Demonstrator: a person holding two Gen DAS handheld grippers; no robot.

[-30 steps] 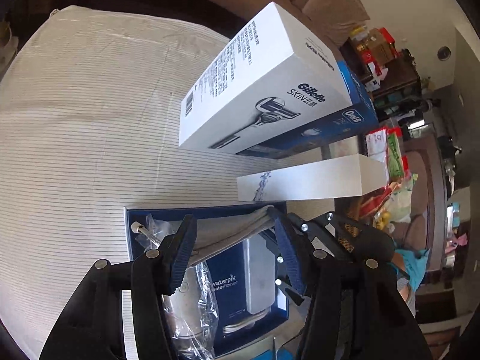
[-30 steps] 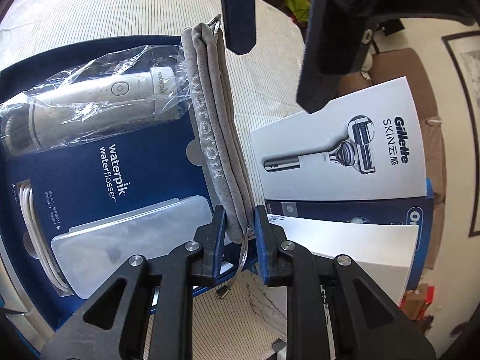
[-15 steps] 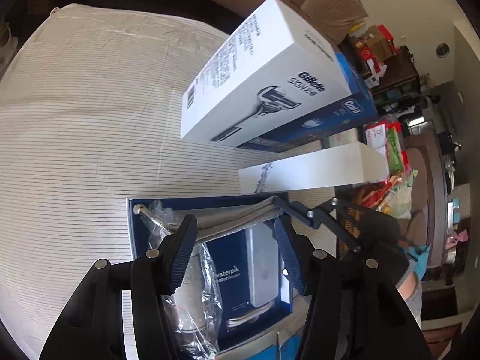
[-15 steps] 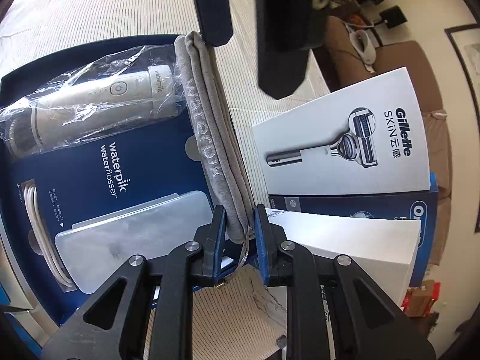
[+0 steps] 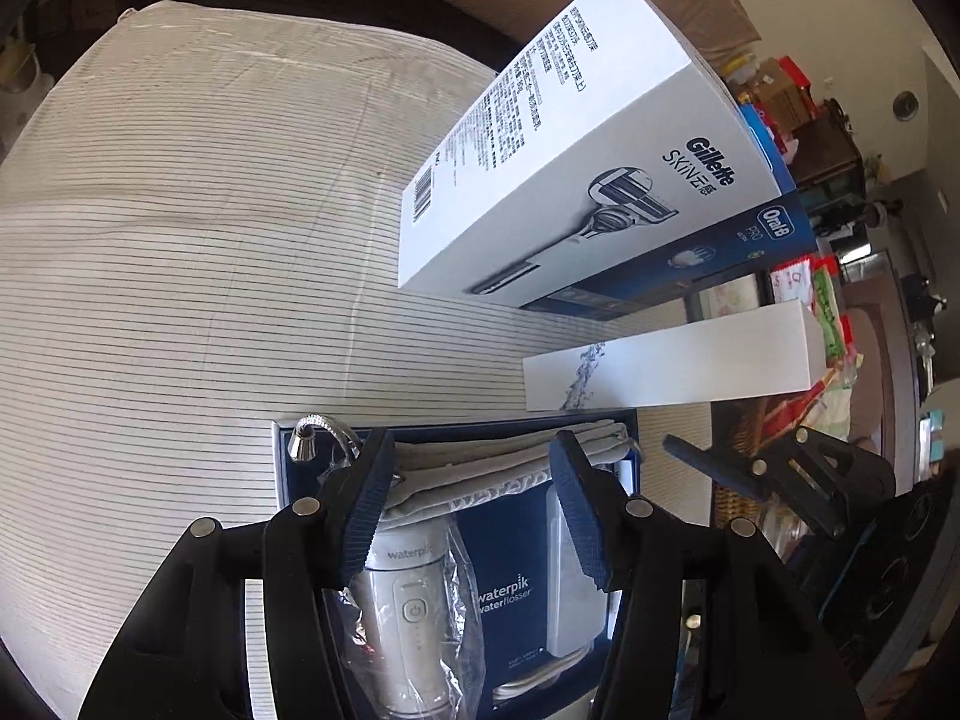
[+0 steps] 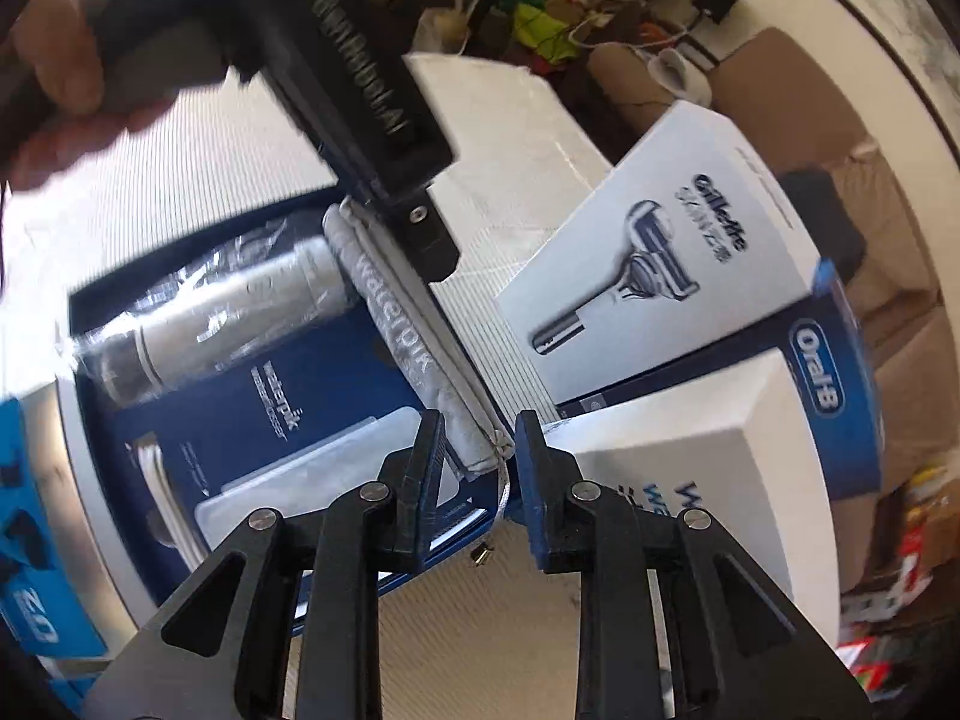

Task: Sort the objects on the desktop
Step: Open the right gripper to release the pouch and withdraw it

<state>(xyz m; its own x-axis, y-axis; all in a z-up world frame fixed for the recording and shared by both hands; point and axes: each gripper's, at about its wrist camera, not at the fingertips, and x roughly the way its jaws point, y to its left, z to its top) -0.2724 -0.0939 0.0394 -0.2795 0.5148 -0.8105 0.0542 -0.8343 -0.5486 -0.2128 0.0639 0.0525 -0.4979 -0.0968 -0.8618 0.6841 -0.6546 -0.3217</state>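
Left wrist: pouch (image 5: 498, 468) inside blue box (image 5: 282, 468).

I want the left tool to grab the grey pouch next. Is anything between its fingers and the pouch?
Nothing visible does. The grey pouch lies in the open blue box, right between the left tool's open fingers. The bagged flosser lies beside it, not in between.
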